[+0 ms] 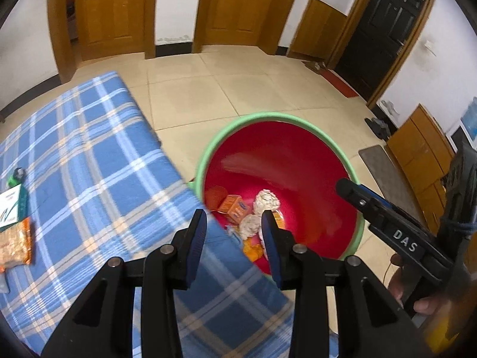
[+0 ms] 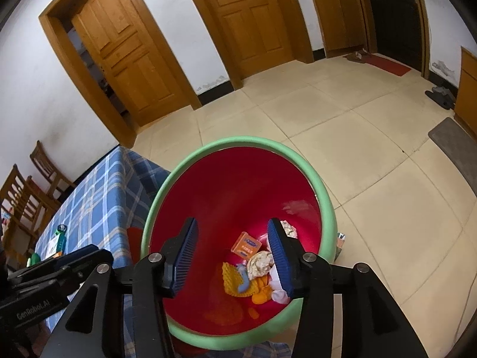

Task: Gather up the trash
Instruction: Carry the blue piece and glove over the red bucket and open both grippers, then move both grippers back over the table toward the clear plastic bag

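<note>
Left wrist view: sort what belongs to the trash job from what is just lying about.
Job: bin, orange box and paper wads inside it, orange packet on the checked cloth.
Lying about: red mat, grey mat, shoes.

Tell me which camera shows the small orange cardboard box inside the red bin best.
The right wrist view: the small orange cardboard box lies unobstructed on the floor of the green-rimmed red bin, blue label facing up. The left wrist view also shows it, smaller, blurrier and near the table edge.

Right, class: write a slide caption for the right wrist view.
Open right gripper above a red bin already holding an orange box and crumpled paper.
</note>
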### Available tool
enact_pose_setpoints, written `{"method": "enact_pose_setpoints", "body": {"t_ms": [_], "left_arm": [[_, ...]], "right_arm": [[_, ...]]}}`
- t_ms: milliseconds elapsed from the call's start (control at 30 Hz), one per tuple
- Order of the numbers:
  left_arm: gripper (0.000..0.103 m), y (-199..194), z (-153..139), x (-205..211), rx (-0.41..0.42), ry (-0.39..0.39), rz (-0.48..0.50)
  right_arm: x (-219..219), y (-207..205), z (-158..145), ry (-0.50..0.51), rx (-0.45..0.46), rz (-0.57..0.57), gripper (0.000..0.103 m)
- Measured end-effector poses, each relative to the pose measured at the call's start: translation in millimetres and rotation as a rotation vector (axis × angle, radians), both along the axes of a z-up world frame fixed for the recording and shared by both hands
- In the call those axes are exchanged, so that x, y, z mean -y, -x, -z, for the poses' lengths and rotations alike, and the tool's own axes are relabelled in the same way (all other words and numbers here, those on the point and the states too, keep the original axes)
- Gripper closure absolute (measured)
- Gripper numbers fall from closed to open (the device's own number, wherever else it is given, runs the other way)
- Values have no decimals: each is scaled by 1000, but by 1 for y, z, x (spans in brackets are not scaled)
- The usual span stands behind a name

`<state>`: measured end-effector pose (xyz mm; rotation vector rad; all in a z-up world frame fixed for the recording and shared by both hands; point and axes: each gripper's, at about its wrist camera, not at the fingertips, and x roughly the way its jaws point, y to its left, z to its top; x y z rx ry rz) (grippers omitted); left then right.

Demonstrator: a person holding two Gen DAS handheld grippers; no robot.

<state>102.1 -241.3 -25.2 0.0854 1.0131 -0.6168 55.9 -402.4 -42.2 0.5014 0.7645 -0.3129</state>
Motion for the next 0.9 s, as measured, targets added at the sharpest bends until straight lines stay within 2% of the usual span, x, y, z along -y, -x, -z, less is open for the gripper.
{"method": "enact_pose_setpoints", "body": {"t_ms": [33, 267, 400, 900], "left_arm": [[65, 0, -1, -5, 3, 1, -10], [63, 0, -10, -46, 24, 11, -107], [63, 0, -13, -73, 34, 18, -171], [63, -7, -10, -197, 53, 0, -443]], "right_arm": [[-2, 0, -1, 0, 1, 0, 47], [-20, 1, -11, -1, 1, -27, 44], [-36, -2, -19, 3, 8, -59, 39], [-118, -34, -34, 18, 5, -221, 38]]}}
